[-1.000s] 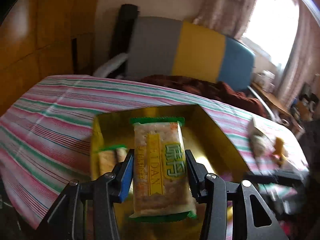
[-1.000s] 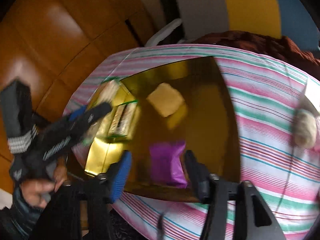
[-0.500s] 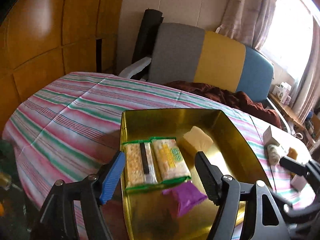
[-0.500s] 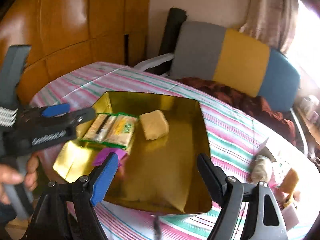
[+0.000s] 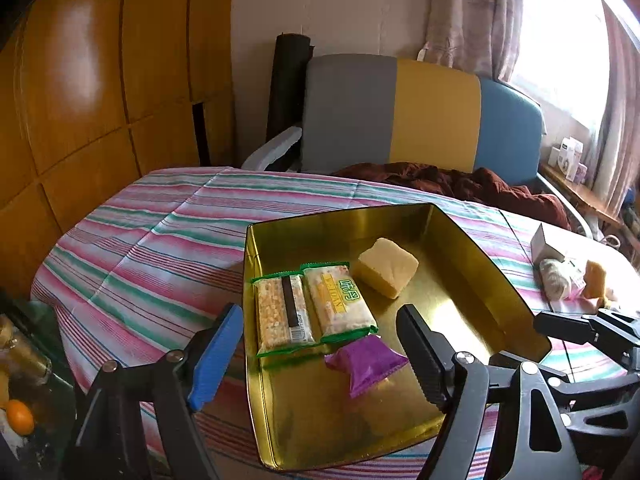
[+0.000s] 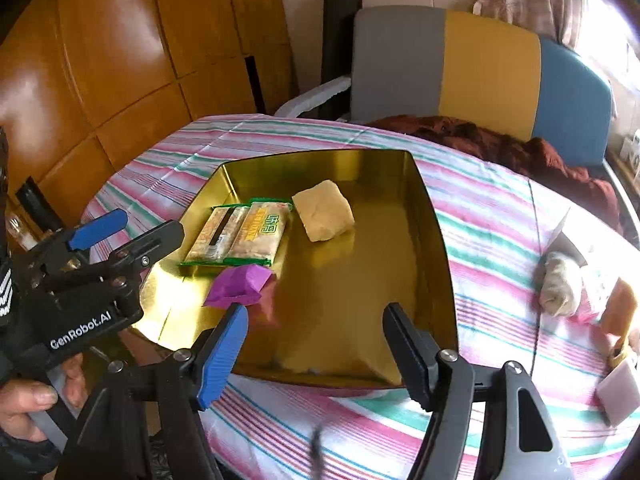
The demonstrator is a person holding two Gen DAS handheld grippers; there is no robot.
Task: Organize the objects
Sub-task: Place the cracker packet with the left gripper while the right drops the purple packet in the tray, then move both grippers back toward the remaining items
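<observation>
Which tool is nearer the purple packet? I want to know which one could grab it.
Left. The left tool has the purple packet lying in the tray between its opening jaws, untouched. The right tool hangs over the tray's near edge, with the packet beyond its blue finger.

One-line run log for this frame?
left gripper: opening, empty | right gripper: closing, empty | gold tray: two cracker packs, purple packet, yellow block

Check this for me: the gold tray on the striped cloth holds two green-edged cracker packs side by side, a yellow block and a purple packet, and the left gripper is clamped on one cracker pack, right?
Not quite. The left gripper holds nothing; its jaws are opening over the gold tray, as the left wrist view shows. The two cracker packs, yellow block and purple packet lie in the tray.
</observation>
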